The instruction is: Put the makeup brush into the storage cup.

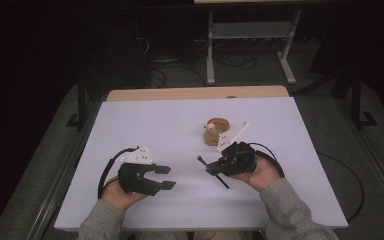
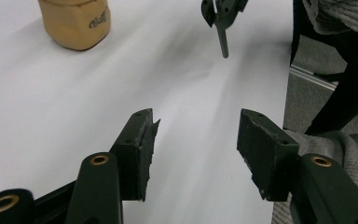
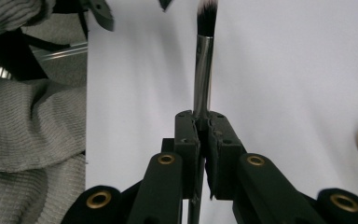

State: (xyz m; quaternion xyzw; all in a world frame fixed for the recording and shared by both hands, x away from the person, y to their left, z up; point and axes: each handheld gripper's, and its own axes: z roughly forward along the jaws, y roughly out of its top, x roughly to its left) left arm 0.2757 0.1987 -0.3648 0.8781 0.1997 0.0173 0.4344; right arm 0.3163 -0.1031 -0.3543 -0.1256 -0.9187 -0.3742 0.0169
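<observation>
Brush (image 3: 204,70) — glossy metal ferrule, matt table (image 1: 145,125)

counter (image 1: 145,125): white top, wooden strip along far edge
wooden holder (image 1: 215,133): tan, round, past mid-counter, upright
floor (image 1: 260,70): grey, cables trailing
frame legs (image 1: 210,50): pale metal, beyond counter

Dim surroundings; bright table; soft shadows

The white table (image 1: 180,120) is seen from above and forward in the high view, while it is skimmed closely along their own jaws in the two gripper views, the brush (image 3: 204,70) being shared by all three.
</observation>
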